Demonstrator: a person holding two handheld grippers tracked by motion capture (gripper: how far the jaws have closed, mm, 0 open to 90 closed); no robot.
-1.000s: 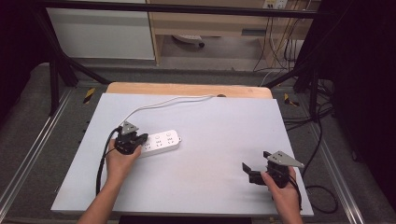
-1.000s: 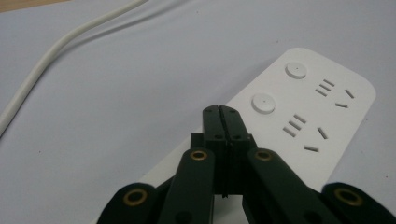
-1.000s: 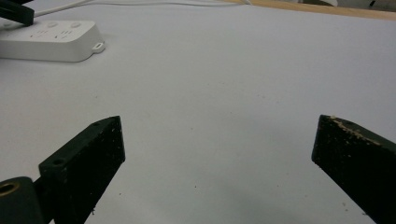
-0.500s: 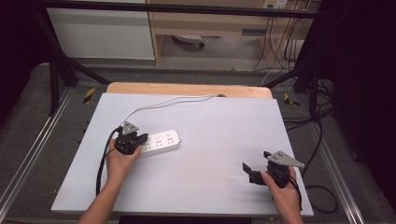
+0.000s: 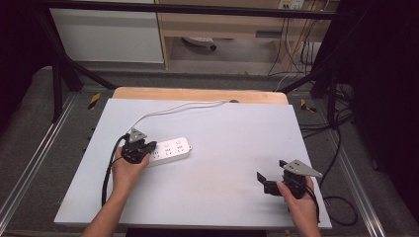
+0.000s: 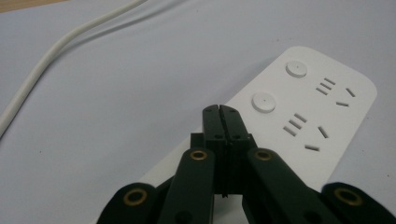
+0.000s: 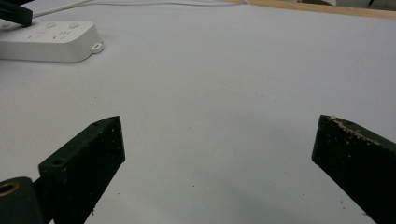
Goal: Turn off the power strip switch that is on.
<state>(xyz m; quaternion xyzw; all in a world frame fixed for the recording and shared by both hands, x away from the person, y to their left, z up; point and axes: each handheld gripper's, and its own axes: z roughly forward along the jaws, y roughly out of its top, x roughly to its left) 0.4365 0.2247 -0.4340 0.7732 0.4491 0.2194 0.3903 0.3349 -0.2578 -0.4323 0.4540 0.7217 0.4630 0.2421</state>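
Observation:
A white power strip (image 5: 170,150) lies left of the table's middle, and its white cord (image 5: 178,107) runs to the back edge. My left gripper (image 5: 149,147) is shut with nothing between its jaws, tips over the strip's near end. In the left gripper view the closed tips (image 6: 220,110) sit just short of a round button (image 6: 264,101) on the power strip (image 6: 322,112). My right gripper (image 5: 261,181) is open near the front right of the table, jaws wide apart and empty (image 7: 219,140). The power strip (image 7: 49,39) shows far off in the right gripper view.
The grey table top (image 5: 237,143) has a wooden strip (image 5: 197,94) along its back edge. Black cables hang off the right side (image 5: 341,202). A metal frame (image 5: 59,74) stands around the table.

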